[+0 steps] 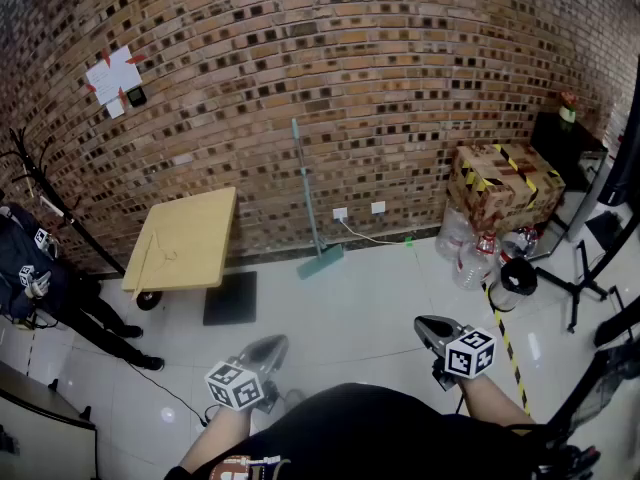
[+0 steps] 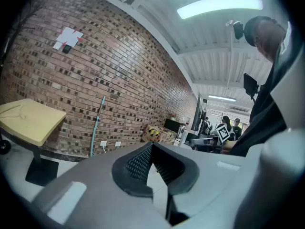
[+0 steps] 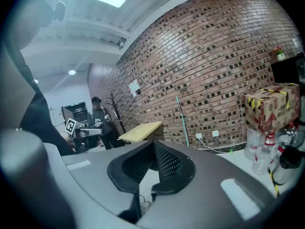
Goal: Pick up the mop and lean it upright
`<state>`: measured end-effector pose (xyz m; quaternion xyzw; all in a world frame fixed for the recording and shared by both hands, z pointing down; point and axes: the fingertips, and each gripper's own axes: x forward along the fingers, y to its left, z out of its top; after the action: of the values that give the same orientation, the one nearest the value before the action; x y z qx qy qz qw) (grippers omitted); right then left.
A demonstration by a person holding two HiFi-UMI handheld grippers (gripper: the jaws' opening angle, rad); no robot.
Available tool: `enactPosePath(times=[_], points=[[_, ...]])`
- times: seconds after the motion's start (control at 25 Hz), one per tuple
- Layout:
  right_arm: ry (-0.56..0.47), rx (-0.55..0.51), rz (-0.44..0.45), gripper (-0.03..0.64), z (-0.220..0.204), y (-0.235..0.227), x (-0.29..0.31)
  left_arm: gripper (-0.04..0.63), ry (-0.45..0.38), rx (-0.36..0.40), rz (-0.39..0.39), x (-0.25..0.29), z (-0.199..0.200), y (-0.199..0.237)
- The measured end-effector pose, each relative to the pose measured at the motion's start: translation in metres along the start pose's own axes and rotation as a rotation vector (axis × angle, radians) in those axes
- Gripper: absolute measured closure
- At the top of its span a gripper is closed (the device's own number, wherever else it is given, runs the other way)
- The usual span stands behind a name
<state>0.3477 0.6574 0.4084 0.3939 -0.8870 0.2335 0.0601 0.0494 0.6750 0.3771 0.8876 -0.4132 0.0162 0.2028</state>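
Mop [image 1: 322, 262] is up: handle tilted against the brick wall [image 1: 420, 78], head on the floor [image 1: 360, 318] at its foot, dead at 12 o'clock from both grippers and well apart from them. By the look of it, the leaning is done.

So where's the danger? That floor is glossy tile. My read: the head could skate out from the wall and the thin handle would scrape down the bricks. The lean is also slanted sideways, top toward 11 o'clock, so any nudge could tip it that way, toward the table [image 1: 190, 238] at 9 o'clock. A cable [image 1: 370, 237] trails from the sockets just at 3 o'clock of the head; a sliding head could snag it.

Now the tools. Left gripper [image 1: 274, 344] hangs low by the person's body, jaws clenched together, nothing between them, touching nothing. Right gripper [image 1: 430, 327], same story: pinched closed, empty, clear of everything.
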Motion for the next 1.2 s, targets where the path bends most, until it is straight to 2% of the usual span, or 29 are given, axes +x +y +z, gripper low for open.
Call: enactPosePath(times=[0.32,0.48,0.68,0.96,1.2], points=[[0.017,-0.030,-0.027,0.589,0.021,0.012,0.047,0.595,-0.010,-0.010,-0.048,0.013,0.014,0.051],[0.013,-0.054,-0.076,0.589,0.042,0.013,0.091,0.595,-0.017,-0.029,-0.088,0.030,0.025,0.106],[-0.024,-0.023,-0.107,0.589,0.069,0.024,0.171,0.595,-0.003,0.012,-0.123,0.037,0.055,0.188],[-0.035,-0.003,-0.113,0.588,0.108,0.038,0.281,0.595,0.034,0.008,-0.102,0.039,0.085,0.307],[0.000,0.012,-0.097,0.588,0.129,0.006,0.339,0.595,0.045,-0.018,-0.083,0.076,0.100,0.354]])
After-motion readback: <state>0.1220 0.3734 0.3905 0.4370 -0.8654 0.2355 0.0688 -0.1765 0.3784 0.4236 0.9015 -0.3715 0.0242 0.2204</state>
